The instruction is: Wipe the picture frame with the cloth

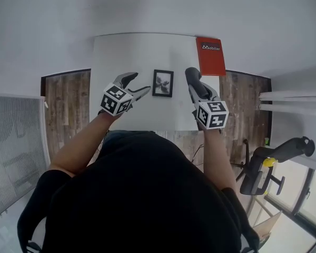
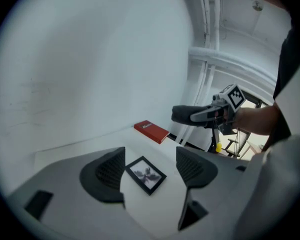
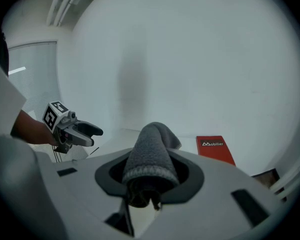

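Observation:
A small black picture frame [image 1: 163, 83] with a dark flower print lies flat on the white table [image 1: 131, 51]. In the left gripper view the frame [image 2: 146, 174] sits between the open jaws, farther along. My left gripper [image 1: 139, 86] hovers just left of the frame, open and empty. My right gripper [image 1: 192, 78] hangs just right of the frame, shut on a grey cloth [image 3: 151, 154] that drapes over its jaws. From the left gripper view the cloth [image 2: 186, 114] shows held up above the table.
A red book [image 1: 210, 56] lies at the table's far right corner, also seen as the red book [image 3: 215, 149]. Wooden floor flanks the table on both sides. An office chair [image 1: 276, 157] stands at the right. White wall rises behind the table.

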The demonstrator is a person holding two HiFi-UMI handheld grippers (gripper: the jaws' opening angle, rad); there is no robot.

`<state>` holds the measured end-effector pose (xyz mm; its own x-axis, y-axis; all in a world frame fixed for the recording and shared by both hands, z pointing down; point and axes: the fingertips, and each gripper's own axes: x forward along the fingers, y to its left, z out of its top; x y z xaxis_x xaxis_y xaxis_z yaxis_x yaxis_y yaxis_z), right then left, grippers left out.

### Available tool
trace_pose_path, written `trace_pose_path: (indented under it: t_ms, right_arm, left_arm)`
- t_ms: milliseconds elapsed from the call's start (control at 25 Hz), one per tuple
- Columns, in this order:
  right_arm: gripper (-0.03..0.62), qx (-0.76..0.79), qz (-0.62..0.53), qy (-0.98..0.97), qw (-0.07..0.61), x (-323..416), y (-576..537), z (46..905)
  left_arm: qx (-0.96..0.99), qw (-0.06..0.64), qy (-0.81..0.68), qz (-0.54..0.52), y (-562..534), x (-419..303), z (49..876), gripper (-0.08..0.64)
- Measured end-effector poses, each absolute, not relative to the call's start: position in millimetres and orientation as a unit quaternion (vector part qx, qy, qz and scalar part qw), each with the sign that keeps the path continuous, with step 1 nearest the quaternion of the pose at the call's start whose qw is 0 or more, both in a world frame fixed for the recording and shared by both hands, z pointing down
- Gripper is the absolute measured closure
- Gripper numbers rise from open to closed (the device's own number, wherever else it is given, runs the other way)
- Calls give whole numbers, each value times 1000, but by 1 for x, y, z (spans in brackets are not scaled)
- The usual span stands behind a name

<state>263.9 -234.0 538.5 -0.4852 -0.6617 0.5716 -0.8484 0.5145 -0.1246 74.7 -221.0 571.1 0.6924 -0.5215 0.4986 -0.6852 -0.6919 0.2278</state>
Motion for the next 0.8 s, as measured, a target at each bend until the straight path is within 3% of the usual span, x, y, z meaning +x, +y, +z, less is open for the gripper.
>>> trace_pose_path:
  t_ms: [320,800]
  right_arm:
    - [477,476,169,-842,190,287,-225,499]
    - [477,475,175,-844,178,300,-213,496]
  left_arm:
    - [906,156,-366,142,-223,55,506,239]
    - [901,103,-404,120,-223,43,463,301]
